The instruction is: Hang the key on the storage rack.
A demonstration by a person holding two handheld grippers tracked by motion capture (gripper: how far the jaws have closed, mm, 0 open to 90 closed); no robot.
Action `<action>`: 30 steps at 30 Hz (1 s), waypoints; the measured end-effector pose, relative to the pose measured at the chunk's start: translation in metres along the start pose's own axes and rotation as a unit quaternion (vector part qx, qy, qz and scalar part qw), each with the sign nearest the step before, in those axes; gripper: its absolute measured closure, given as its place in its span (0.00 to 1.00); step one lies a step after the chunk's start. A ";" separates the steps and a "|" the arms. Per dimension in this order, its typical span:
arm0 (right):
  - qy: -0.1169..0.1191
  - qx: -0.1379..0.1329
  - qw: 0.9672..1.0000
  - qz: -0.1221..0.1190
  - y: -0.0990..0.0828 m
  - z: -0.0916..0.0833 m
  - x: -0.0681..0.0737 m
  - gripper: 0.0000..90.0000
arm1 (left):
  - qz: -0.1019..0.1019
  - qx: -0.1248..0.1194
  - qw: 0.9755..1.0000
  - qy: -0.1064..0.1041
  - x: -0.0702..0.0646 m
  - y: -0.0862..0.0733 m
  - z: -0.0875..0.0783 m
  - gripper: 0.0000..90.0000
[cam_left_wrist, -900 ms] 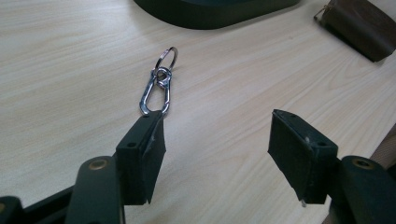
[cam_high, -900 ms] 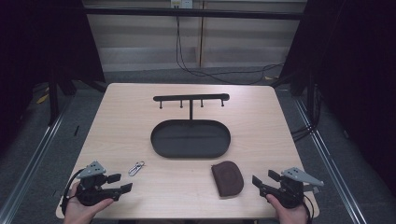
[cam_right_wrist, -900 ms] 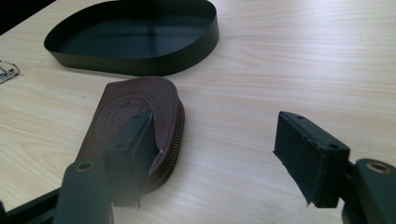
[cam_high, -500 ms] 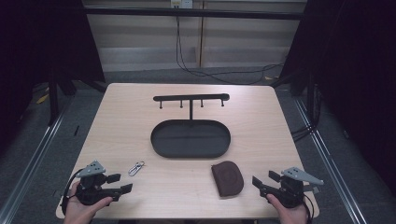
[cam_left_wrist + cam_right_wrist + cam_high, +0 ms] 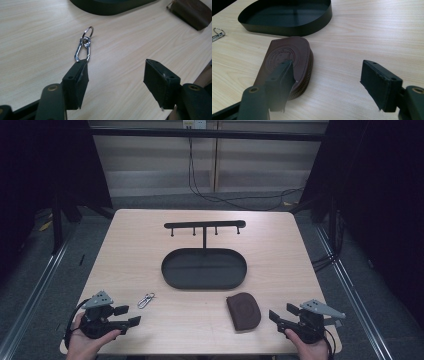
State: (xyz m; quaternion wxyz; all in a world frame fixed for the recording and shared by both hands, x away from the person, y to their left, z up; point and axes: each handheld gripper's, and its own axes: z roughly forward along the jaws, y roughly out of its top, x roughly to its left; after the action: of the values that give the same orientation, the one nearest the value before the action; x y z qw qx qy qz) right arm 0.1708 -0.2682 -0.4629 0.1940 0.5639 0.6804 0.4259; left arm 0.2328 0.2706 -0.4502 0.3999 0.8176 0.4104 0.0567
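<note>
Brown embossed pouch (image 5: 284, 62), silver carabiner (image 5: 83, 48), black oval tray (image 5: 170, 272), on pale wood-grain worktop (image 5: 280, 250).

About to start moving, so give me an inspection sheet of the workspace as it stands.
Surface: light wood table, bare around the items.
Job's things: carabiner keyring lying flat near left gripper; brown zip pouch flat near right gripper.
Clutter: black oval tray, empty; hook rack standing behind it.
Grippers: left gripper and right gripper both open, holding nothing.
Cables: wires on the floor beyond the table.
Surroundings: dark curtains, metal floor rails.
</note>
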 end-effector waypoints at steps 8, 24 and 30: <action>-0.002 0.003 1.000 0.002 0.000 0.001 -0.001 0.30 | 0.000 0.035 0.999 0.011 -0.002 0.016 0.005 0.42; 0.000 0.008 1.000 0.004 0.000 0.003 -0.001 0.29 | 0.032 0.094 0.995 0.031 -0.004 0.048 0.013 0.40; 0.005 0.011 1.000 0.001 0.000 0.003 -0.001 0.29 | 0.043 0.122 0.991 0.039 -0.004 0.058 0.017 0.45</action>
State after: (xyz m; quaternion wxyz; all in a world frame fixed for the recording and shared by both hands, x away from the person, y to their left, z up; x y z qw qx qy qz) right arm 0.1737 -0.2680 -0.4650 0.1843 0.5650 0.6849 0.4216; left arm 0.2739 0.2376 -0.4202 0.2781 0.8742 0.3942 0.0546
